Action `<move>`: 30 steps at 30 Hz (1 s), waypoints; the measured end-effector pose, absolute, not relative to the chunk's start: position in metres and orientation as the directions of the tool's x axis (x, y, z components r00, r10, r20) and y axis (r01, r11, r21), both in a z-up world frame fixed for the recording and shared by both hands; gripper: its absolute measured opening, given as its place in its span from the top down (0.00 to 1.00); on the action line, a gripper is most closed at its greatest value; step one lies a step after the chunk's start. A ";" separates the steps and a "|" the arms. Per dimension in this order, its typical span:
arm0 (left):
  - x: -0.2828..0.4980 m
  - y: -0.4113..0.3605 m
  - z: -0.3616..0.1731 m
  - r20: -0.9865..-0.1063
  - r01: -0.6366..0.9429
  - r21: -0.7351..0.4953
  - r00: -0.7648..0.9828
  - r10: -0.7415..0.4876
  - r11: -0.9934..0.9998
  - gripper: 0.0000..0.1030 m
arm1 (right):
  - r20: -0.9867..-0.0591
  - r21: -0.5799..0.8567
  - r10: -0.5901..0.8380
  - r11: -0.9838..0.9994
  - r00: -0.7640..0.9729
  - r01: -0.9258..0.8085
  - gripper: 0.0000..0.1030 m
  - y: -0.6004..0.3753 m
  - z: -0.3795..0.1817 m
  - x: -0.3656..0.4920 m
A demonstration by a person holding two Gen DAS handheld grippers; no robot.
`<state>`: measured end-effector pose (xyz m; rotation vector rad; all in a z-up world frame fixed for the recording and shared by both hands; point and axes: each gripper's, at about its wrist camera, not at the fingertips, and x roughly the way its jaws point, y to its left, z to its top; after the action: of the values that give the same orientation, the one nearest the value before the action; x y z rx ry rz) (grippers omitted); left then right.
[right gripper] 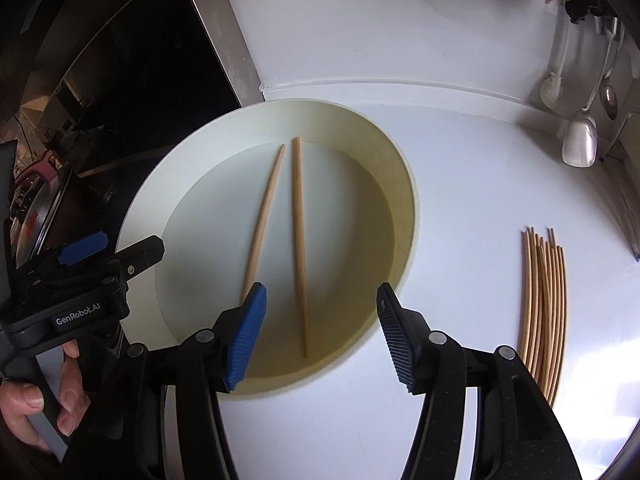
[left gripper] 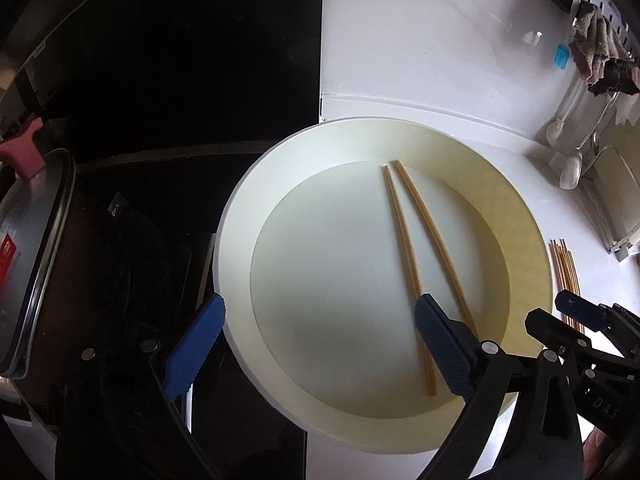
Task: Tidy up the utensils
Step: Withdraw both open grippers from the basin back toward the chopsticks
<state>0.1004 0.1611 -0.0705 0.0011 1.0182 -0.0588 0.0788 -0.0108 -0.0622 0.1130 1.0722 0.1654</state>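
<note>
Two wooden chopsticks [left gripper: 404,248] [right gripper: 298,240] lie loose in a wide white plate [left gripper: 236,240] [right gripper: 140,220], close together at their far tips and spread apart toward me. My left gripper [left gripper: 320,304] stands wide open above the plate's near left side; its right finger covers part of one chopstick and nothing is gripped. My right gripper [right gripper: 322,292] is open over the plate's near edge, one chopstick running below the gap, the pads clear of it. A bundle of several more chopsticks [right gripper: 544,300] [left gripper: 566,272] lies on the white counter right of the plate.
A black stove top [left gripper: 160,80] and a lidded metal pot [left gripper: 36,260] sit left of the plate. Ladles and spoons [right gripper: 580,140] hang at the right, cloths [left gripper: 596,48] above them. A person's hand [right gripper: 24,400] holds the left gripper's handle.
</note>
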 end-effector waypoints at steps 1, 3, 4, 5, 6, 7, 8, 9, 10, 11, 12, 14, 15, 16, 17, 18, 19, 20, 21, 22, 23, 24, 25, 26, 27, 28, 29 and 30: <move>0.096 0.158 -0.069 -0.850 0.054 -0.024 0.525 -0.049 0.998 0.08 | -0.862 0.173 0.187 0.982 0.471 -0.075 0.46 -0.015 -0.061 0.072; 0.087 0.153 -0.064 -0.847 0.065 -0.018 0.529 -0.050 0.998 0.08 | -0.862 0.170 0.181 0.983 0.474 -0.066 0.46 -0.020 -0.060 0.065; 0.083 0.150 -0.061 -0.845 0.071 -0.017 0.532 -0.052 0.997 0.08 | -0.861 0.169 0.179 0.984 0.476 -0.063 0.46 -0.023 -0.059 0.060; 0.078 0.146 -0.058 -0.842 0.077 -0.017 0.537 -0.056 0.997 0.08 | -0.861 0.168 0.177 0.984 0.478 -0.061 0.45 -0.026 -0.058 0.056; 0.073 0.143 -0.056 -0.838 0.084 -0.019 0.543 -0.062 0.996 0.07 | -0.860 0.168 0.175 0.984 0.479 -0.058 0.45 -0.030 -0.057 0.052; 0.068 0.139 -0.053 -0.834 0.092 -0.021 0.548 -0.068 0.996 0.07 | -0.860 0.169 0.176 0.984 0.479 -0.057 0.45 -0.034 -0.055 0.045; 0.064 0.135 -0.051 -0.831 0.099 -0.022 0.552 -0.073 0.995 0.07 | -0.860 0.172 0.177 0.984 0.478 -0.054 0.45 -0.038 -0.054 0.041; 0.060 0.130 -0.049 -0.829 0.106 -0.023 0.554 -0.078 0.994 0.07 | -0.860 0.175 0.178 0.983 0.477 -0.052 0.45 -0.042 -0.053 0.036; 0.056 0.125 -0.048 -0.828 0.114 -0.025 0.554 -0.084 0.993 0.07 | -0.861 0.176 0.178 0.983 0.477 -0.049 0.45 -0.047 -0.051 0.031; 0.054 0.120 -0.046 -0.828 0.121 -0.026 0.553 -0.090 0.992 0.06 | -0.861 0.175 0.175 0.983 0.477 -0.045 0.44 -0.051 -0.050 0.029; 0.051 0.115 -0.045 -0.827 0.128 -0.026 0.554 -0.094 0.991 0.06 | -0.861 0.175 0.174 0.984 0.479 -0.042 0.44 -0.056 -0.048 0.025; 0.046 0.104 -0.041 -0.824 0.143 -0.026 0.557 -0.102 0.989 0.06 | -0.859 0.173 0.169 0.984 0.484 -0.035 0.42 -0.065 -0.043 0.017; 0.043 0.097 -0.040 -0.822 0.149 -0.025 0.560 -0.105 0.989 0.06 | -0.857 0.172 0.165 0.985 0.488 -0.031 0.42 -0.071 -0.041 0.013; 0.041 0.091 -0.038 -0.819 0.155 -0.025 0.563 -0.109 0.988 0.06 | -0.855 0.171 0.162 0.985 0.492 -0.026 0.42 -0.077 -0.039 0.008; 0.040 0.083 -0.037 -0.818 0.161 -0.026 0.564 -0.113 0.987 0.06 | -0.855 0.170 0.157 0.985 0.495 -0.020 0.42 -0.083 -0.037 0.005; 0.038 0.077 -0.037 -0.817 0.165 -0.026 0.565 -0.116 0.986 0.06 | -0.854 0.168 0.152 0.986 0.497 -0.013 0.42 -0.090 -0.036 0.001; 0.037 0.071 -0.036 -0.817 0.167 -0.027 0.565 -0.118 0.986 0.06 | -0.851 0.170 0.148 0.985 0.503 -0.003 0.42 -0.097 -0.034 -0.004; 0.035 0.063 -0.037 -0.817 0.171 -0.029 0.564 -0.122 0.985 0.06 | -0.851 0.170 0.144 0.986 0.505 0.005 0.42 -0.104 -0.033 -0.007; 0.033 0.057 -0.036 -0.817 0.176 -0.031 0.563 -0.126 0.984 0.06 | -0.851 0.169 0.139 0.986 0.507 0.013 0.42 -0.111 -0.033 -0.011; 0.031 0.051 -0.036 -0.817 0.181 -0.031 0.563 -0.130 0.983 0.06 | -0.850 0.169 0.134 0.985 0.509 0.022 0.42 -0.119 -0.033 -0.015; 0.028 0.045 -0.036 -0.817 0.186 -0.032 0.562 -0.132 0.982 0.06 | -0.850 0.169 0.130 0.985 0.510 0.030 0.40 -0.127 -0.033 -0.018; 0.025 0.039 -0.036 -0.817 0.189 -0.032 0.561 -0.135 0.981 0.06 | -0.851 0.169 0.126 0.985 0.511 0.040 0.38 -0.134 -0.034 -0.022; 0.023 0.033 -0.035 -0.817 0.194 -0.035 0.560 -0.140 0.980 0.06 | -0.852 0.171 0.121 0.984 0.510 0.050 0.38 -0.143 -0.035 -0.026; 0.021 0.027 -0.036 -0.817 0.199 -0.037 0.559 -0.145 0.979 0.06 | -0.852 0.175 0.120 0.983 0.510 0.060 0.38 -0.151 -0.036 -0.030; 0.019 0.021 -0.036 -0.816 0.202 -0.038 0.558 -0.148 0.979 0.06 | -0.852 0.179 0.119 0.981 0.510 0.069 0.38 -0.158 -0.037 -0.034; 0.017 0.015 -0.036 -0.817 0.207 -0.039 0.557 -0.151 0.978 0.06 | -0.851 0.181 0.116 0.980 0.513 0.078 0.38 -0.166 -0.038 -0.039; 0.015 0.008 -0.036 -0.817 0.213 -0.039 0.555 -0.154 0.976 0.06 | -0.850 0.180 0.111 0.980 0.515 0.086 0.38 -0.173 -0.038 -0.043; 0.012 0.001 -0.036 -0.817 0.219 -0.038 0.555 -0.156 0.975 0.06 | -0.849 0.178 0.104 0.979 0.518 0.095 0.38 -0.181 -0.039 -0.047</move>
<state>0.0123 0.0007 -0.0364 0.0709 0.9576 -0.2217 -0.0473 -0.1808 -0.0391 0.2124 1.0280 0.0054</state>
